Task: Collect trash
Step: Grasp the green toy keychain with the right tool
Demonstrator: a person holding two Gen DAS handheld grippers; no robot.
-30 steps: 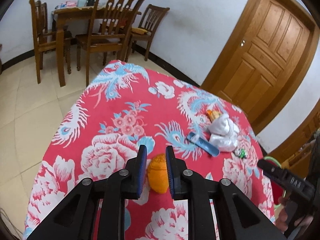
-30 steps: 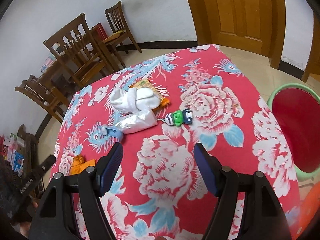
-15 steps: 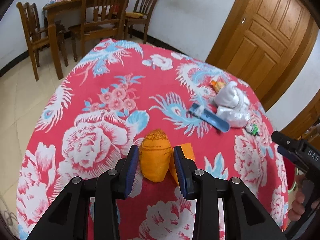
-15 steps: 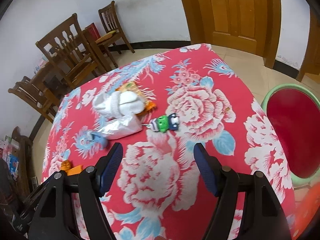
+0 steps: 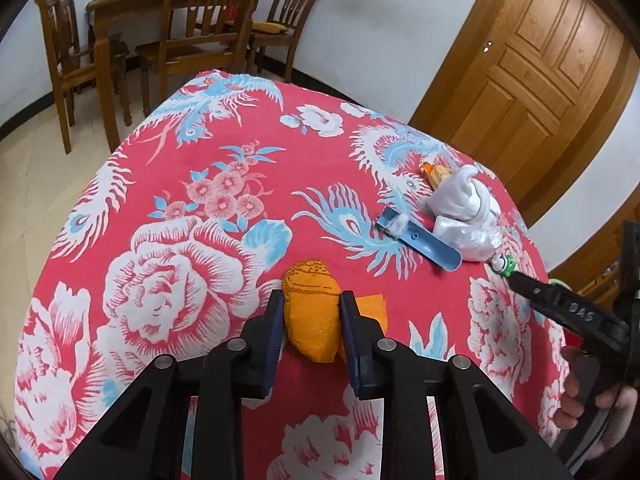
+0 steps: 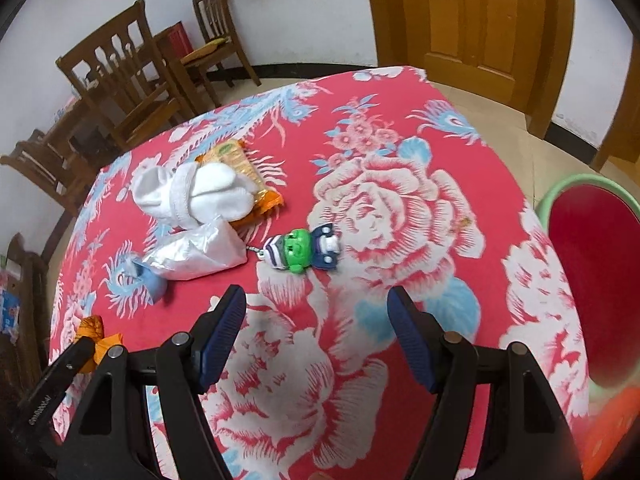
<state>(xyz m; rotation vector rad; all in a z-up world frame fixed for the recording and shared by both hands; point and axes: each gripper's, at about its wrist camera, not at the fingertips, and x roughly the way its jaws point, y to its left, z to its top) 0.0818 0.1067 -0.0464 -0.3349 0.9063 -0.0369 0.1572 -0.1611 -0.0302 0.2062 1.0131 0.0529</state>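
Closing on the orange wrapper, our left gripper now has it between its jaws on the red cloth, where half a second ago the jaws stood wider; the pads look to touch both flanks, so the pickup seems near. Our right gripper hangs wide open and empty, just short of the green toy.

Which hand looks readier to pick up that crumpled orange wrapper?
Left. The left gripper already has its fingers either side of the crumpled orange wrapper and is closing on it. The right gripper hangs open over bare tablecloth, well away.
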